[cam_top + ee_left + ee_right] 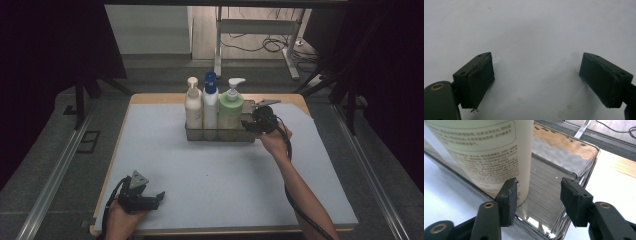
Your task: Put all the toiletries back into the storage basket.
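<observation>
Left gripper (536, 82): two black fingers (477, 80) rise from the bottom edge, set wide apart, nothing between them. Pads face inward, the left one frayed at its lower edge. Beneath lies the pale desk (531, 30), with faint brownish specks.

Green pump bottle (231, 107), upright, rightmost in clear tray (220, 136)

Cream bottle (193, 106), white pump. White bottle (210, 102), blue cap. Pale green bottle (231, 111), white pump; its label carries brown print on cream. Tray (220, 135): clear, dark-tinted, ribbed floor. Table mat (220, 175): pale blue-grey with small brown specks. Both grippers (141, 199) (260, 121): black, brass-coloured rivets.
</observation>
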Available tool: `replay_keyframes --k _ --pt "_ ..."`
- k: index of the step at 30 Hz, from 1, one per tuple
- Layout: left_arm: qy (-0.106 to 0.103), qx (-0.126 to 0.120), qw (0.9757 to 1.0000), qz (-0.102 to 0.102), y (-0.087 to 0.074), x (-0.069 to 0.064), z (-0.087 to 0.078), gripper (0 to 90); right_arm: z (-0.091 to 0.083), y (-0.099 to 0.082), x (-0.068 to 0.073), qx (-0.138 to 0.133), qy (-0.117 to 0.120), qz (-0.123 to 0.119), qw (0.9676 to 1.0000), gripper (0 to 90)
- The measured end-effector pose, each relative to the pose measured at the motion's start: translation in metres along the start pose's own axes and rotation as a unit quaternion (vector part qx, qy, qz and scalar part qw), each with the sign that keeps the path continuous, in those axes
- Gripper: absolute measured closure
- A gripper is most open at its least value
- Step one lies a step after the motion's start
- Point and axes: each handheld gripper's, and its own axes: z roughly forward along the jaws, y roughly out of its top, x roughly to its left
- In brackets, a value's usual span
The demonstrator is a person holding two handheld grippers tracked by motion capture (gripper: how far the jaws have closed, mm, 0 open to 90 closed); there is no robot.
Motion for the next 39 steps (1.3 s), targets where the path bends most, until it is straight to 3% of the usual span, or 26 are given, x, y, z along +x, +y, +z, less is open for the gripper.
replay_keyframes --k 14,23,34,39 --pt "0.000 0.000 1.0000 0.000 0.000 0.000 0.000 12.0 -0.015 -0.005 0.006 -0.008 0.028 -0.014 0.9995 39.2" --pt "0.000 0.000 1.0000 -0.001 0.000 0.000 0.000 12.0 -0.023 -0.009 0.007 -0.006 0.034 -0.018 0.9993 34.9" --pt "0.000 0.000 1.0000 0.000 0.000 0.000 0.000 12.1 -0.036 -0.016 0.010 -0.010 0.074 -0.029 0.9968 21.5" --pt "0.000 0.000 1.0000 0.000 0.000 0.000 0.000 12.1 -0.043 -0.021 0.016 -0.003 0.066 -0.046 0.9968 12.9"
